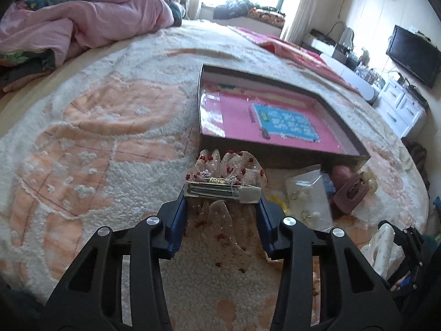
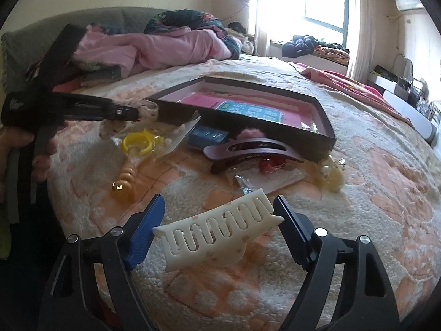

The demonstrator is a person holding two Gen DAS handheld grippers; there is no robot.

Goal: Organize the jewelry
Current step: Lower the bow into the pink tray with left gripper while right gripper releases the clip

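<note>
My left gripper (image 1: 223, 201) is shut on a lace bow hair clip (image 1: 228, 173) with red beads, held by the ends of its metal barrette just in front of the dark shallow box (image 1: 344, 127) with a pink lining. My right gripper (image 2: 217, 220) is shut on a white claw hair clip (image 2: 217, 234), held above the bed. The right gripper and its white clip also show at the lower right of the left wrist view (image 1: 386, 248). The left gripper shows at the left of the right wrist view (image 2: 137, 114), with the bow beside the box's near corner.
Loose accessories lie on the cream and peach blanket (image 2: 386, 193): a maroon claw clip (image 2: 248, 151), a yellow ring in a clear bag (image 2: 137, 142), a blue pack (image 2: 206, 136), a carded red item (image 2: 267, 171), a peach spiral tie (image 2: 126, 179). Pink bedding (image 2: 165, 47) lies behind.
</note>
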